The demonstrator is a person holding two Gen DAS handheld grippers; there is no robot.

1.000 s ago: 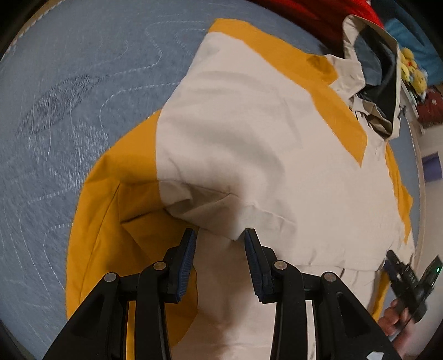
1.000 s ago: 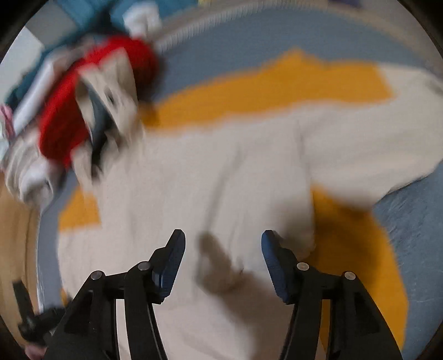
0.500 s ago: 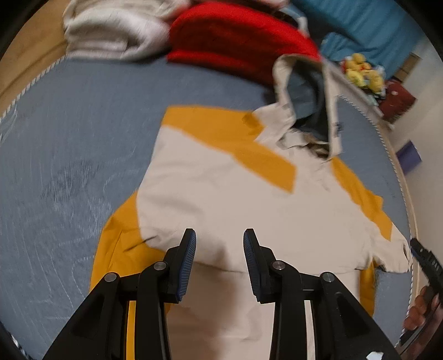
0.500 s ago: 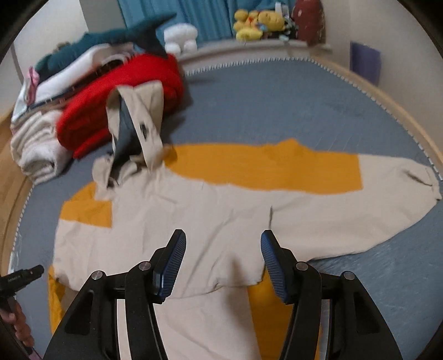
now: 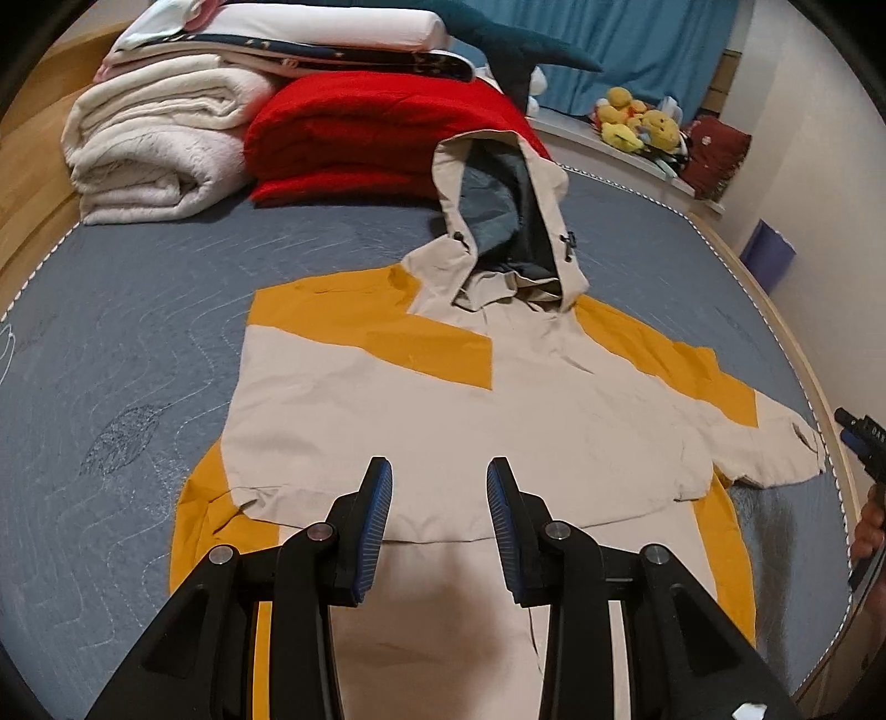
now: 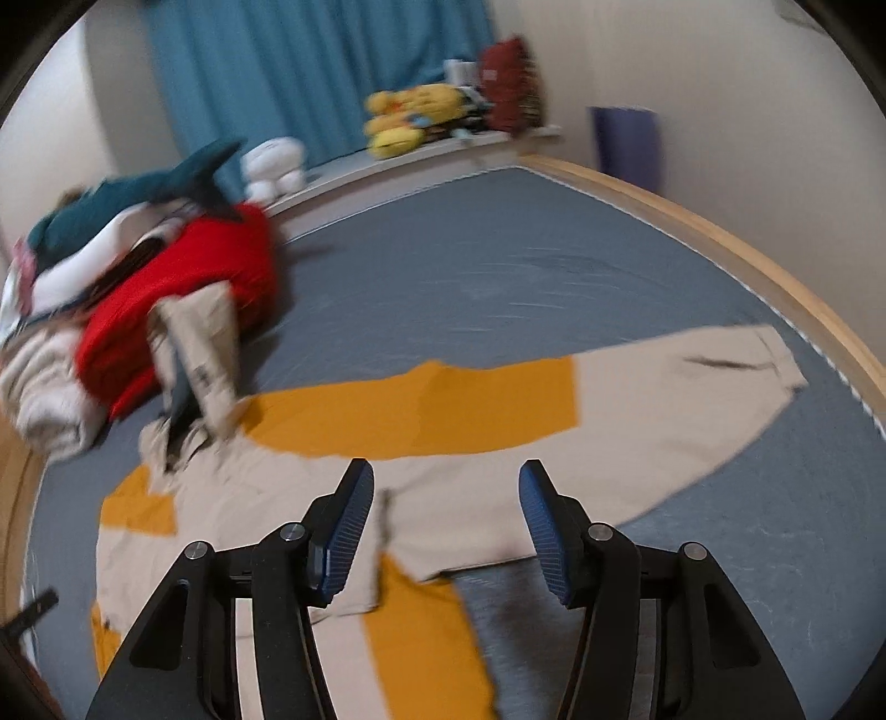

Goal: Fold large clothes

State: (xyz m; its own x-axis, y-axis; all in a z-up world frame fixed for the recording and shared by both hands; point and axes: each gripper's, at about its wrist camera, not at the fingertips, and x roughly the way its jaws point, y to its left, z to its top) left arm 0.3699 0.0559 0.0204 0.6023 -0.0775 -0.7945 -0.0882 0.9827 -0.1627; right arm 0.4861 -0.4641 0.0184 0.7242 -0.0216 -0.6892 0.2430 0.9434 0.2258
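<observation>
The left gripper (image 5: pixel 439 523) hangs above the jacket (image 5: pixel 443 421) with its jaws parted and nothing between them, its blue pads over the beige fabric near the jacket's folded lower edge. The right gripper (image 6: pixel 443 531) is likewise spread wide and empty, poised over the jacket (image 6: pixel 343 498) where a sleeve (image 6: pixel 637 404) runs out sideways across the bed (image 6: pixel 498 266). The jacket lies flat on the grey-blue bed (image 5: pixel 138 332), beige with mustard-yellow panels, one sleeve folded in over the body and the other stretched out toward the bed's wooden edge. Its hood (image 5: pixel 509 221) stands up at the far end of the jacket, leaning against a folded red blanket (image 5: pixel 365 138). Beside the red blanket sits a rolled cream blanket (image 5: pixel 155 149), and beyond the jacket's hood yellow plush toys (image 5: pixel 637 122) rest on a ledge before a blue curtain (image 5: pixel 637 44).
</observation>
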